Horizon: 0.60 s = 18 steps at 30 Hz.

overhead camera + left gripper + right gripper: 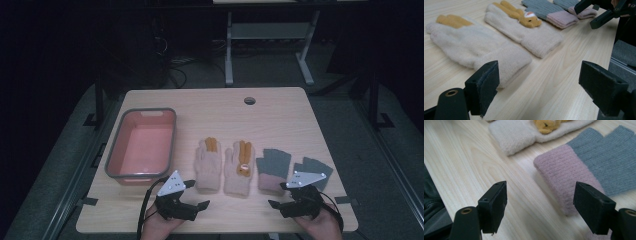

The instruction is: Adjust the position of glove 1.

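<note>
**Soft gloves, wide jaws: where a grab could slip**

A pale wooden desk (280,107) stands in a dark room. At its left sits a pink bin (141,145), empty. Beside it lie four gloves in a row: two cream gloves (208,165) (239,167), then two grey-and-pink gloves (272,170) (314,172).

The left gripper (196,194) hovers just before the first cream glove's cuff, jaws released and holding nothing. In my judgement, closing from here could catch just the fluffy cuff edge, so the glove sags or slips out on the way to the bin.

The right gripper (280,195) is likewise released, near the pink cuff (564,180). The cuffs lie close together; a wide approach could drag the neighbouring glove, or pinch a single knit layer that stretches and slips.
</note>
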Tool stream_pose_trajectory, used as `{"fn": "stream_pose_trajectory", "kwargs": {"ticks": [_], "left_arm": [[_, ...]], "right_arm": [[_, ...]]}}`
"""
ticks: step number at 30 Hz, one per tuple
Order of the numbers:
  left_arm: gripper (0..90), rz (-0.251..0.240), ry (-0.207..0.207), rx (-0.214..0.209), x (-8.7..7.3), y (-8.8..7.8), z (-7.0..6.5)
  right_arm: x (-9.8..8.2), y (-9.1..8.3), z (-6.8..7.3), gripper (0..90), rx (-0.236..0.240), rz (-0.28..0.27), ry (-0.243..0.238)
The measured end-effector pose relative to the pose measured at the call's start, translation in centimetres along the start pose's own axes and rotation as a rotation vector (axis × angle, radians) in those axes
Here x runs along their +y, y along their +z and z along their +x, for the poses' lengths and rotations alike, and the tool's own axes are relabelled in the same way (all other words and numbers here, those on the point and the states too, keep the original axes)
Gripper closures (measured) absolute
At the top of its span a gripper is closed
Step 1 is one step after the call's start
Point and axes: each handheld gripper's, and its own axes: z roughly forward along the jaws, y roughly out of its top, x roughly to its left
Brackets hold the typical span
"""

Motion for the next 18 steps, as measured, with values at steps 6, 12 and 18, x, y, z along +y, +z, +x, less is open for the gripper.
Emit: {"fn": "stream_pose_trajectory", "kwargs": {"ticks": [6, 12, 18], "left_arm": [[16.8, 0.002, -0.001, -0.006, -0.1, 0.1, 0.1], [16.8, -0.006, 0.009, 0.0, -0.2, 0.0, 0.0], [16.8, -0.012, 0.017, 0.007, -0.1, -0.1, 0.0]], "right_arm": [[0.1, 0.1, -0.1, 27.0, 0.005, -0.004, 0.002], [1.7, 0.3, -0.2, 26.3, 0.021, -0.036, 0.006], [2.8, 0.3, -0.5, 26.3, 0.041, -0.032, 0.01]]}}
